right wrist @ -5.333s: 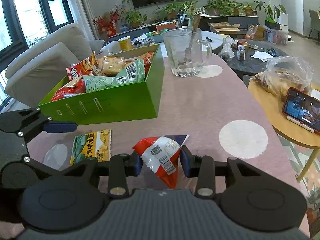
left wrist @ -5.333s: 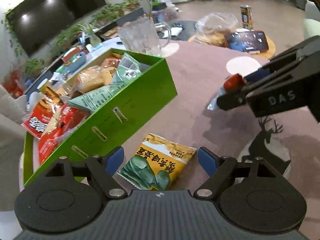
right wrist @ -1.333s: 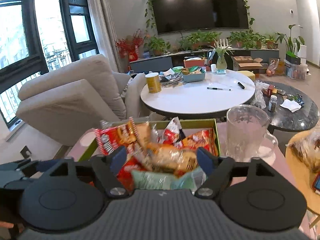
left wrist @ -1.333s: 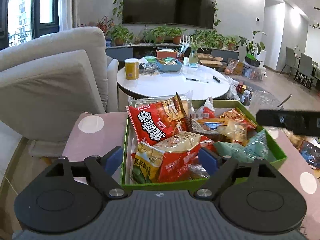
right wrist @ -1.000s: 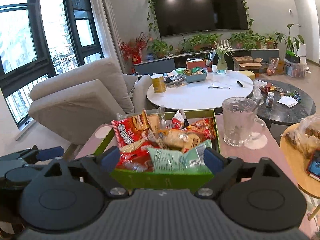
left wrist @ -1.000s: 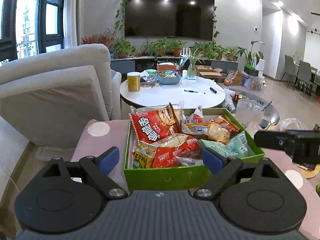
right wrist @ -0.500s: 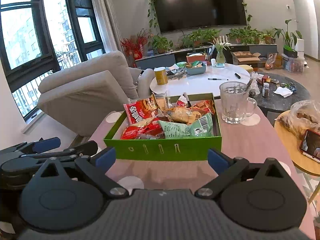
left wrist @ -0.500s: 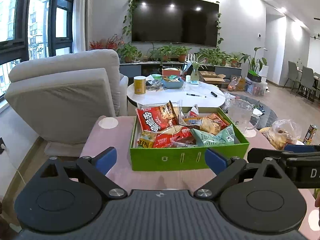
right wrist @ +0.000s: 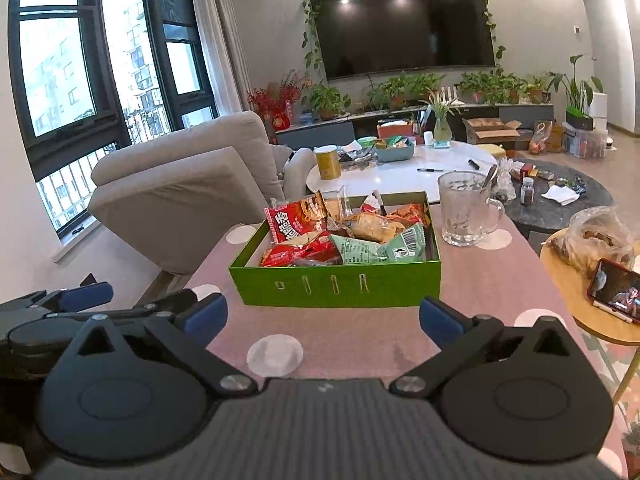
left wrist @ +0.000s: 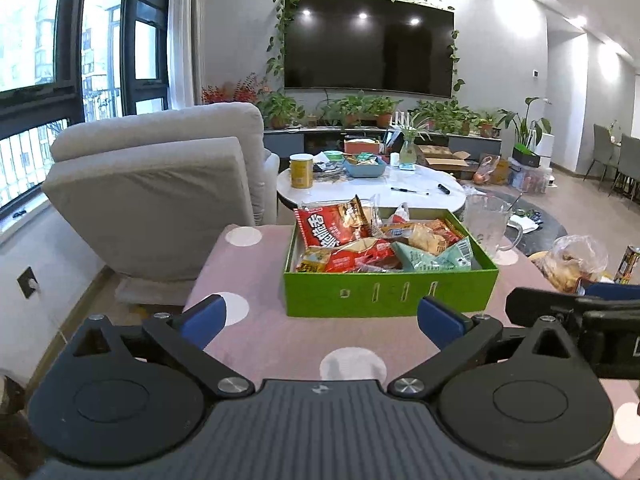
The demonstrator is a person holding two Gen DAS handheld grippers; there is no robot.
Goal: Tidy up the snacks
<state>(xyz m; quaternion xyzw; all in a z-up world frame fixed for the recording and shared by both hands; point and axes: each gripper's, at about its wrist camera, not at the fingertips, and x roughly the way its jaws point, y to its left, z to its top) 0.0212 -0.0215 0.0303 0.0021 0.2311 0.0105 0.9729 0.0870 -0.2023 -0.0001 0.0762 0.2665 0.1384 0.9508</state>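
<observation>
Snacks (left wrist: 376, 246) heap our slotted green box (left wrist: 390, 294) at twelve o'clock; left gripper (left wrist: 320, 320) opening, empty; right gripper (right wrist: 322, 318) spread, empty.

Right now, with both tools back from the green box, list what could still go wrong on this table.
1. The snack packets are heaped above the green box's rim; the tall red packet might slide out if the box is nudged.
2. The glass mug, a spoon in it, stands close beside the box; pushing the box could knock it.
3. The phone sits near the side table's edge, within a careless swing of the right tool.
</observation>
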